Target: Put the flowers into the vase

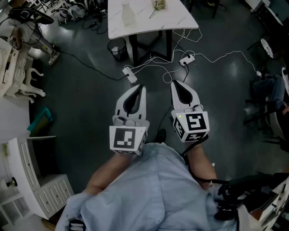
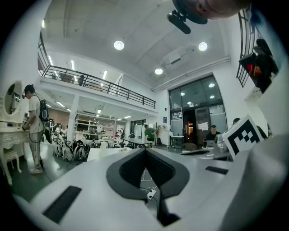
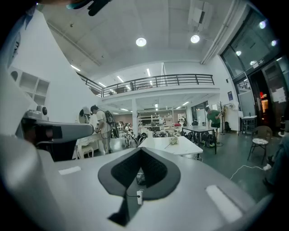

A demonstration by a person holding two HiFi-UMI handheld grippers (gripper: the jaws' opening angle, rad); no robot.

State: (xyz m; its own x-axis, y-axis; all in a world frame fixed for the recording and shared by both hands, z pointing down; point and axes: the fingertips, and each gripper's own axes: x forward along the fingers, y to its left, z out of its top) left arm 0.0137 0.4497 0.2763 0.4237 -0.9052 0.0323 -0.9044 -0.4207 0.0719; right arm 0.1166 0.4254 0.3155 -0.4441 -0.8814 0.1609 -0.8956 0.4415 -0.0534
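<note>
Left claw [image 1: 143, 87], right claw [image 1: 173, 83]; table [image 1: 180, 22] beyond

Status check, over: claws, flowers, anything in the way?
Left claw, right claw shut, empty. Flowers, vase on table ahead, untouched. Corded power strips lie between.

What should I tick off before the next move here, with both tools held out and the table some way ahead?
1. The left tool is empty, jaws together: ok.
2. The right tool is empty, jaws together: ok.
3. The flowers lie free on the table: ok.
4. The vase stands upright, apart from the flowers: ok.
5. The flowers are within reach of either tool: not ok, the table is well ahead.
6. The floor path is free: not ok, cables lie in front of the table.
</note>
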